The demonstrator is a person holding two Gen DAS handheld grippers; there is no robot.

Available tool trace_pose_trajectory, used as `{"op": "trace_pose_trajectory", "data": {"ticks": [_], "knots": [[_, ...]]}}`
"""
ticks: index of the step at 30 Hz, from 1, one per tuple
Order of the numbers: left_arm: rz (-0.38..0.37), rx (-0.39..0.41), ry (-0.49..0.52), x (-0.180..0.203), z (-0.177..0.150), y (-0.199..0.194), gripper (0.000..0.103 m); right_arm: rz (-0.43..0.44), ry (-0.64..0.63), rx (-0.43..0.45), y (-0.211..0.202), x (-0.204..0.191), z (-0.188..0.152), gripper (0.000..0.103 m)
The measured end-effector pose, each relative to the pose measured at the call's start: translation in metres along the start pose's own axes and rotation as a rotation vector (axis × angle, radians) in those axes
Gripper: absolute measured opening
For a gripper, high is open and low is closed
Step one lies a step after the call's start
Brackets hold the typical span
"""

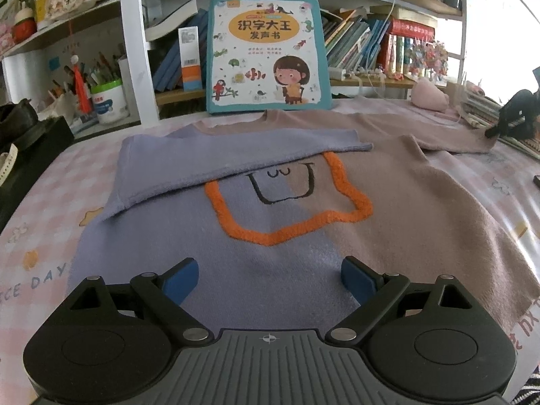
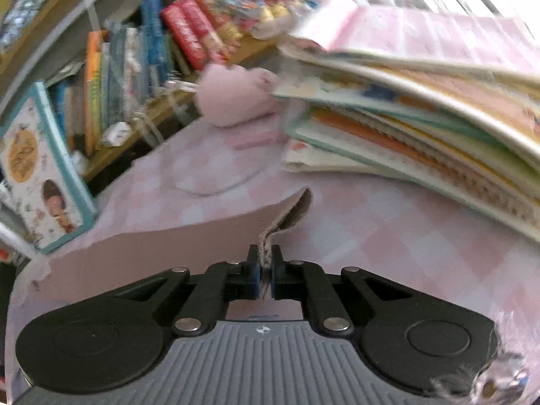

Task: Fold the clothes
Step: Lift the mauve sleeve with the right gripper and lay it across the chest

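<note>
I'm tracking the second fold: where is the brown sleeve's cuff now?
In the right wrist view, the cuff sits pinched in the right gripper, just above the pink checked cloth, near the stacked books.

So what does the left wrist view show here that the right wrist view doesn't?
Only the left wrist view shows the sweater's front: orange outline, lilac sleeve already folded across it, and the left tongs open above the hem. Only the right wrist view shows the right tongs shut on the mauve sleeve cuff, beside a stack of books. Both show the picture book, the pink plush and the pink checked cloth.
</note>
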State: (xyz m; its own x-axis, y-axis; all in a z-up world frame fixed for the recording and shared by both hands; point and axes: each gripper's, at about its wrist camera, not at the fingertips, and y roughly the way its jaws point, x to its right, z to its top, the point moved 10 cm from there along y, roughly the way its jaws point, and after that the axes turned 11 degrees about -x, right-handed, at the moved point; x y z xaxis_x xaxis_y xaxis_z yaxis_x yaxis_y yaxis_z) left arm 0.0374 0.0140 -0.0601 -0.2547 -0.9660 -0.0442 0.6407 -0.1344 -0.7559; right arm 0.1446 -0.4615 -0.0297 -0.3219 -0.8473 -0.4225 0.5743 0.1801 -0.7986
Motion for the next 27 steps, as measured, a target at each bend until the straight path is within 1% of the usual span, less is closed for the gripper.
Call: {"op": "trace_pose_trajectory", "data": {"ticks": [7, 14, 17, 22, 24, 27], "knots": [[-0.009, 0.019, 0.009, 0.002, -0.002, -0.006, 0.094, 0.097, -0.179, 0.050, -0.041, -0.081, 0.004, 0.006], [-0.032, 0.053, 0.008, 0.005, -0.004, -0.018, 0.094, 0.251, -0.395, 0.079, -0.074, -0.205, -0.011, 0.006], [-0.043, 0.072, 0.013, 0.008, -0.003, -0.022, 0.094, 0.301, -0.486, 0.089, -0.085, -0.260, -0.017, 0.006], [-0.056, 0.094, 0.028, 0.014, -0.002, -0.029, 0.094, 0.321, -0.662, 0.081, -0.085, -0.344, -0.040, 0.006], [-0.062, 0.096, 0.025, 0.016, -0.002, -0.031, 0.094, 0.329, -0.693, 0.070, -0.078, -0.369, -0.051, 0.006], [-0.070, 0.119, 0.034, 0.020, 0.000, -0.038, 0.094, 0.352, -0.719, 0.047, -0.066, -0.401, -0.064, 0.006]]}}
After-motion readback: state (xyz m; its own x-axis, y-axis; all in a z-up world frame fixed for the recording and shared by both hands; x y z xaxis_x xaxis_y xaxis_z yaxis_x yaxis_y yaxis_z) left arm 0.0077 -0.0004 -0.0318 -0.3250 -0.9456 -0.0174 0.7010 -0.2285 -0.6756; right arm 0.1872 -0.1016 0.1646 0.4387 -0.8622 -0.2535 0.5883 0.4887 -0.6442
